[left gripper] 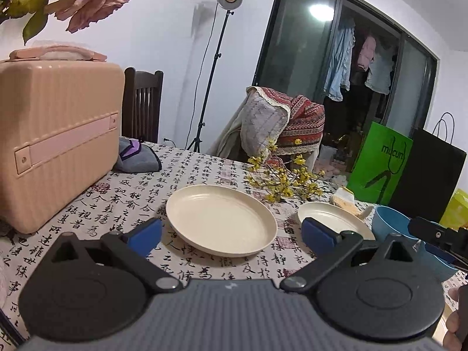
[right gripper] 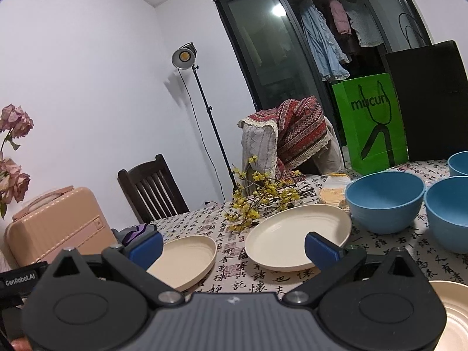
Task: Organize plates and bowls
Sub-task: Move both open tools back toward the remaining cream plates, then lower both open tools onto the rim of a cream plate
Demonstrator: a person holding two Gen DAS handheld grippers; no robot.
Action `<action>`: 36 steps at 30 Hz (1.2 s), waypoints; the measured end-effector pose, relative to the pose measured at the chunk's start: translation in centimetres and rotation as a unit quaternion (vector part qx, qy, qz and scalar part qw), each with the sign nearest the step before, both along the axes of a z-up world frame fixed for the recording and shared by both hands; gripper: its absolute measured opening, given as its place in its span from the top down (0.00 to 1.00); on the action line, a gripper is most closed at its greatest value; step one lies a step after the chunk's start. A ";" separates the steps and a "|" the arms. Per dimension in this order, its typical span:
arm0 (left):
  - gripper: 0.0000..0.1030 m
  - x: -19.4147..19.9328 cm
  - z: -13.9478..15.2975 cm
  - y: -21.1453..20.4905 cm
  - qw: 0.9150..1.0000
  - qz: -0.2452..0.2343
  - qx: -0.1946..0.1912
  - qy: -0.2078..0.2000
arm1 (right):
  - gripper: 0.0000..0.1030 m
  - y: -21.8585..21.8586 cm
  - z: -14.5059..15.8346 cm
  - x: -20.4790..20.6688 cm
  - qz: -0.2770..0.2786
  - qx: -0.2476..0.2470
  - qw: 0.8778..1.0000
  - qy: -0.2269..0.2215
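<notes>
Both of my grippers hang empty above the surface (left gripper: 204, 172), so I judge this to be the start of a gathering step: nothing is lifted yet and the dishes lie scattered. My left gripper (left gripper: 231, 234) has its blue pads spread wide, and the nearest cream plate (left gripper: 220, 219) sits flat on the patterned cloth right between and just beyond them. My right gripper (right gripper: 234, 247) is spread the same way, with a second cream plate (right gripper: 295, 238) ahead of it, slightly to the right; the first one lies just to its left. A third plate (right gripper: 452, 316) shows only as a rim at the lower right edge. Three blue bowls stand upright past the plates, the nearest (right gripper: 384, 200) close to the second plate, another (right gripper: 449, 207) beside it, and a third (right gripper: 459, 162) cut off at the frame's edge. The yellow flower sprigs (right gripper: 257, 201) lie near the second plate's far rim (something to keep clear of). The next move, as I see it, calls for lowering one gripper to a plate's raised rim and closing on it, so the plates can be stacked and the bowls nested.
</notes>
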State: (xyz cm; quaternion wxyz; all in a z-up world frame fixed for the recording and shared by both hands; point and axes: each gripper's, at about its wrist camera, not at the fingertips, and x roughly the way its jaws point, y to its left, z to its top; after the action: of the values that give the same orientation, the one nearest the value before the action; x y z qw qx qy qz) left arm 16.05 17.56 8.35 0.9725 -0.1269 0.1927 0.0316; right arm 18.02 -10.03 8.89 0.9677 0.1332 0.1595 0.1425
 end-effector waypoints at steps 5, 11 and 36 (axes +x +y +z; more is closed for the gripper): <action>0.00 0.7 0.0 0.9 1.000 0.008 -0.002 0.002 | 0.00 1.0 0.1 1.0 0.003 0.000 1.000 0.007; 0.00 1.6 0.2 1.8 1.000 0.016 -0.003 0.005 | 0.00 1.9 0.2 2.0 0.005 0.000 1.000 0.014; 0.00 6.0 0.1 5.6 0.998 0.045 -0.018 0.034 | 0.00 6.7 -0.4 7.1 0.016 -0.005 0.999 0.041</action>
State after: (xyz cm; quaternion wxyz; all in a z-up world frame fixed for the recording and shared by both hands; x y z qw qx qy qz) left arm 22.09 23.16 8.48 0.9606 -0.1516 0.2198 0.0765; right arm 25.08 -3.30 8.51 0.9586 0.1317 0.2021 0.1513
